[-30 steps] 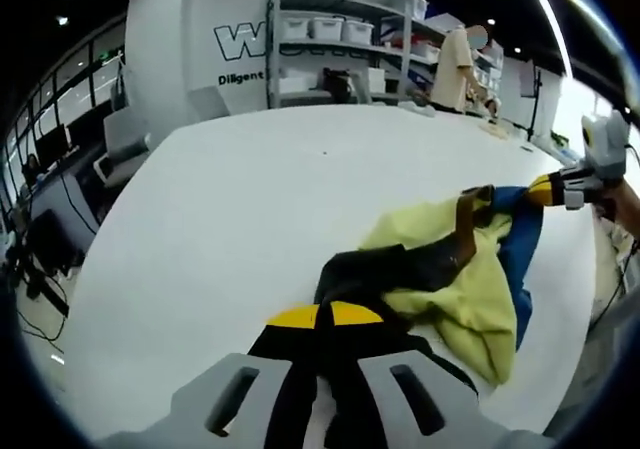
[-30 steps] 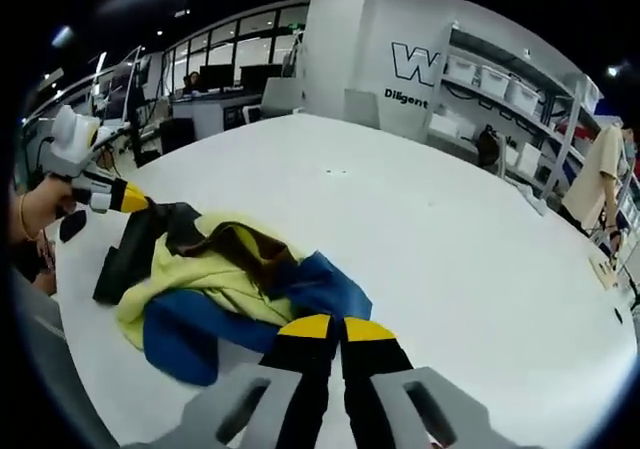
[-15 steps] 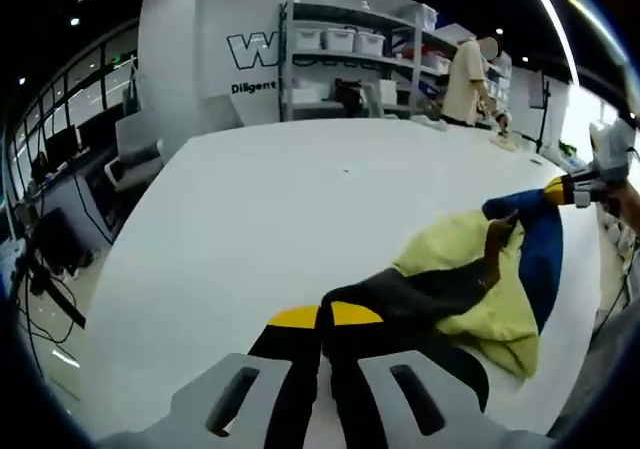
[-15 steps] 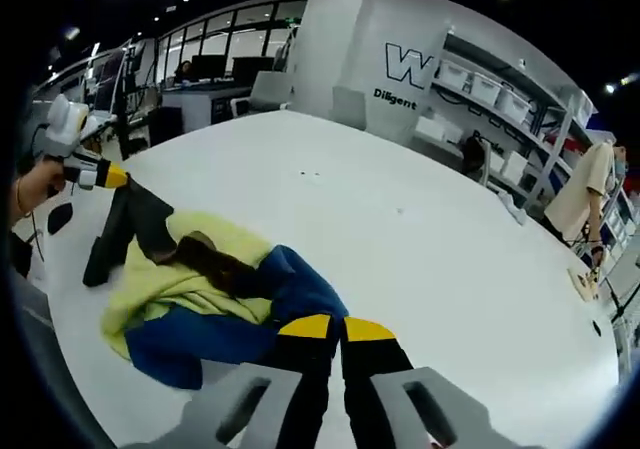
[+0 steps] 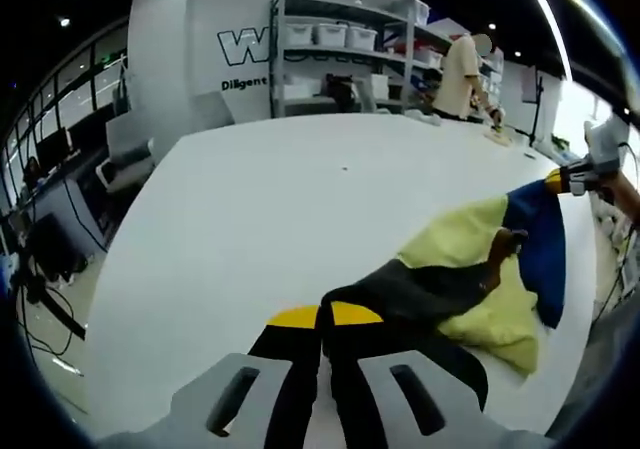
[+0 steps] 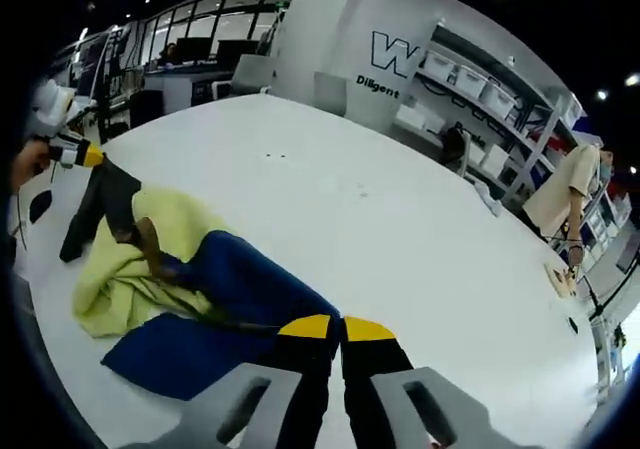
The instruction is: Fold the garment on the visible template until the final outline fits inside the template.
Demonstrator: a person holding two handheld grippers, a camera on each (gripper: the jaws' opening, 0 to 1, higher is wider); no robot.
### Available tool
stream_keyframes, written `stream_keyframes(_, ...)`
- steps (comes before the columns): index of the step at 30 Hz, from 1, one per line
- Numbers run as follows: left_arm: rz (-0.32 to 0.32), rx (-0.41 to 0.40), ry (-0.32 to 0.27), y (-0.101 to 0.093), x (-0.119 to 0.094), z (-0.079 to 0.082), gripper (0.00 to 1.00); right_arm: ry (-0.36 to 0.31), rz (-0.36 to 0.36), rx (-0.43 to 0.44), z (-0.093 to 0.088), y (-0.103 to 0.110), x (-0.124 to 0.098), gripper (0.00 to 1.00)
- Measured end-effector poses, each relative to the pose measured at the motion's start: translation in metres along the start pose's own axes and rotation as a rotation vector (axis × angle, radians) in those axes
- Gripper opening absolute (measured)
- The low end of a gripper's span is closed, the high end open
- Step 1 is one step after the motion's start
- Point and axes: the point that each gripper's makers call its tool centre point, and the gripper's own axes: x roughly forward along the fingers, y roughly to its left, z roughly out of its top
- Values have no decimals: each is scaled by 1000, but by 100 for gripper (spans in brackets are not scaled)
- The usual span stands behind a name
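Your left gripper (image 5: 322,316) and right gripper (image 6: 328,326) each pinch the garment (image 6: 170,289) on the table (image 6: 380,219); no template outline discernible.

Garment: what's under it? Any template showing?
Around the garment, stretched between the left gripper and right gripper, only bare white table shows. No template outline is visible; whatever lies beneath the cloth is covered.

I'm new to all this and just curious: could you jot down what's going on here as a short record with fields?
surface: white table
garment: yellow, blue and black, stretched between the two grippers, partly bunched
left gripper: shut on the black end
right gripper: shut on the blue end
template: none that I can make out
background: shelves with bins, a person standing by them
fold state: not yet folded
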Motion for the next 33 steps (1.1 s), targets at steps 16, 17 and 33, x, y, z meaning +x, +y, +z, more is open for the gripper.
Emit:
stream_keyframes(16, -39, -53, 4, 12, 17, 11, 0, -13, -78, 22, 17, -25, 27, 0)
stream_keyframes(17, -38, -53, 4, 13, 19, 13, 0, -17, -82, 23, 19, -26, 30, 0)
stream_keyframes(33, -17, -77, 22, 24, 49, 12, 0, 48, -106, 41, 5, -34, 82, 0)
